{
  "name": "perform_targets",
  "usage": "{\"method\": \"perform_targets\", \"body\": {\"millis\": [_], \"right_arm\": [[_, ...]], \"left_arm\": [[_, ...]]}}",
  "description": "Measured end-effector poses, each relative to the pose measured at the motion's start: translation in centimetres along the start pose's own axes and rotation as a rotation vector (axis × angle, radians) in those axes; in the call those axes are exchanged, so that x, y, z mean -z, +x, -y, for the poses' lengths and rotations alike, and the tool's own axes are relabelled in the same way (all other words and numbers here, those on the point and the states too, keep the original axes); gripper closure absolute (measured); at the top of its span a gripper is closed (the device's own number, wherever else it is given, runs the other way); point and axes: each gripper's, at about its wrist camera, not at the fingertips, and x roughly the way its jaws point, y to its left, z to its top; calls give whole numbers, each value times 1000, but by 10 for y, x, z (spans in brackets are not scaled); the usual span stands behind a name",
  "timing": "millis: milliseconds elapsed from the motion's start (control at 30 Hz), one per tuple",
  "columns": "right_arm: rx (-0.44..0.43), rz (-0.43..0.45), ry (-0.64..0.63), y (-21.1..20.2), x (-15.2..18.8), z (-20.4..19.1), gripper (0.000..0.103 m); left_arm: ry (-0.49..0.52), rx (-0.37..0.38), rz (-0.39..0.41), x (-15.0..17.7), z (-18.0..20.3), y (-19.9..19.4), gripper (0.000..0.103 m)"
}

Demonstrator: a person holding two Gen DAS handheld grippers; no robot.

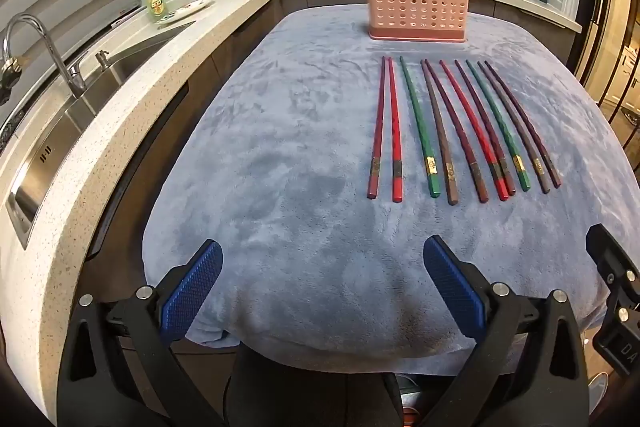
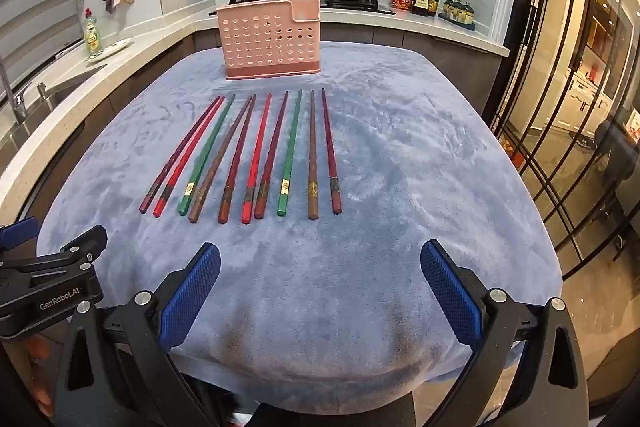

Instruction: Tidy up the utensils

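A kitchen: a speckled stone counter (image 1: pixel 132 95) wraps the walls, and in front of it stands a worktop draped in a plush grey-blue cloth (image 1: pixel 304 155) with a soft, brushed nap.

Both grippers hover over the near edge of the worktop, tilted downward and aimed across the cloth. The left gripper (image 1: pixel 322 291) has its jaws spread wide with nothing between them; its blue pads (image 1: pixel 192 291) are finely cross-hatched, set in black plastic arms with silver bolts. The right gripper (image 2: pixel 320 291) is likewise released and empty.

Ten chopsticks (image 2: pixel 244 155) lie side by side on the cloth, well ahead of both grippers, thick ends toward the camera. They are slender, tapered and glossy, in red, green, brown and dark purple, each with a small decorated band near the thick end. Beyond their tips, at the far end of the worktop, stands an upright pink plastic utensil holder (image 2: pixel 270 37), its wall perforated with rows of round holes.

The left wrist view takes in a steel sink (image 1: pixel 80 115) with a curved faucet (image 1: pixel 36 43). The right wrist view shows glass doors with dark framing (image 2: pixel 568 115) and, at lower left, fingers (image 2: pixel 38 371) gripping the other gripper's body.
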Motion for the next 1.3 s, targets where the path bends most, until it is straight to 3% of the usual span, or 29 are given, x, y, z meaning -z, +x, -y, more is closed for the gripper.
{"method": "perform_targets", "body": {"millis": [1300], "right_arm": [[-22, -2, 26, -2, 0, 4, 7]], "left_arm": [[-11, -17, -4, -2, -2, -1, 7]]}}
